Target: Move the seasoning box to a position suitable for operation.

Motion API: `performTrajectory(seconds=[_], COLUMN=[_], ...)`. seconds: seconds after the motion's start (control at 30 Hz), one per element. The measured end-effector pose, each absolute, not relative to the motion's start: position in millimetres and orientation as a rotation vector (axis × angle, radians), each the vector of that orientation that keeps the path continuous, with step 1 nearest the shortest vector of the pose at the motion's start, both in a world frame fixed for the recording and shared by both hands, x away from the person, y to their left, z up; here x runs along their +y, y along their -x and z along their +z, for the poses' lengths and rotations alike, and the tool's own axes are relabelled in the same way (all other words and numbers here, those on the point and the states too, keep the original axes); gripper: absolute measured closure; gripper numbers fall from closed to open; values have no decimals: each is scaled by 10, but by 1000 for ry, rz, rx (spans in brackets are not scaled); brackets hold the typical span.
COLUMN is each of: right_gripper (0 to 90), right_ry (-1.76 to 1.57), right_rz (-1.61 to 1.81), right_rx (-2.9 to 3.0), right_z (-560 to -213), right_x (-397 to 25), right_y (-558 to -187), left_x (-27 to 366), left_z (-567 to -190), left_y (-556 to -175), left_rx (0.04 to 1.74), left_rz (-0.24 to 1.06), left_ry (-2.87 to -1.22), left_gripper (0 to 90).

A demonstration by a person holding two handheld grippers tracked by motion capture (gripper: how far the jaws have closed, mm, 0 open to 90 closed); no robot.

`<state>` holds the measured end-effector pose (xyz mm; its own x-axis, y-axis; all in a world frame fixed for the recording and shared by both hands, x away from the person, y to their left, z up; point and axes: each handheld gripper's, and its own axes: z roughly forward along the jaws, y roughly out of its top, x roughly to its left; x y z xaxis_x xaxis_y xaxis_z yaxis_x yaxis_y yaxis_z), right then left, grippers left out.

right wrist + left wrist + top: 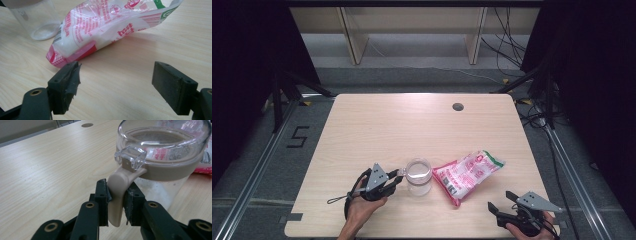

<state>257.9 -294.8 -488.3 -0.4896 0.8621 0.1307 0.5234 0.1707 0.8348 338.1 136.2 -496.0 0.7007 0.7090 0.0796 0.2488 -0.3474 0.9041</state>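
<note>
The left hand comes in from the bottom edge, palm up under the left gripper, which points to the person's right, its grey plate tilted on top. In the left gripper view its 2 black jaws are pressed close from both sides on a beige latch tab that stands between the fingertips. The right hand sits at the near right corner, holding the right gripper, which points left and slightly forward. Its 2 jaws are spread wide with nothing between the fingertips.
</note>
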Motion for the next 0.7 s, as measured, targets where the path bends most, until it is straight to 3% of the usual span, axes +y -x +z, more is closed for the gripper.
performTrajectory(seconds=[0.13,0.37,0.7], right_gripper=[231,231,231], right_ry=[-1297,-1361,-1343], right_rz=[1230,1238,1222], right_rx=[2073,2082,2083], right_z=[-4882,-4870,-4882], right_x=[-2954,-2920,-2920], right_y=[-2579,-2552,-2566], left_x=[1378,1439,1519], left_z=[-4965,-4865,-4843], left_y=[-3367,-3319,-3343], left_rx=[743,611,589], left_rz=[577,509,451], left_ry=[-1906,-1931,-1896], left_gripper=[743,613,660])
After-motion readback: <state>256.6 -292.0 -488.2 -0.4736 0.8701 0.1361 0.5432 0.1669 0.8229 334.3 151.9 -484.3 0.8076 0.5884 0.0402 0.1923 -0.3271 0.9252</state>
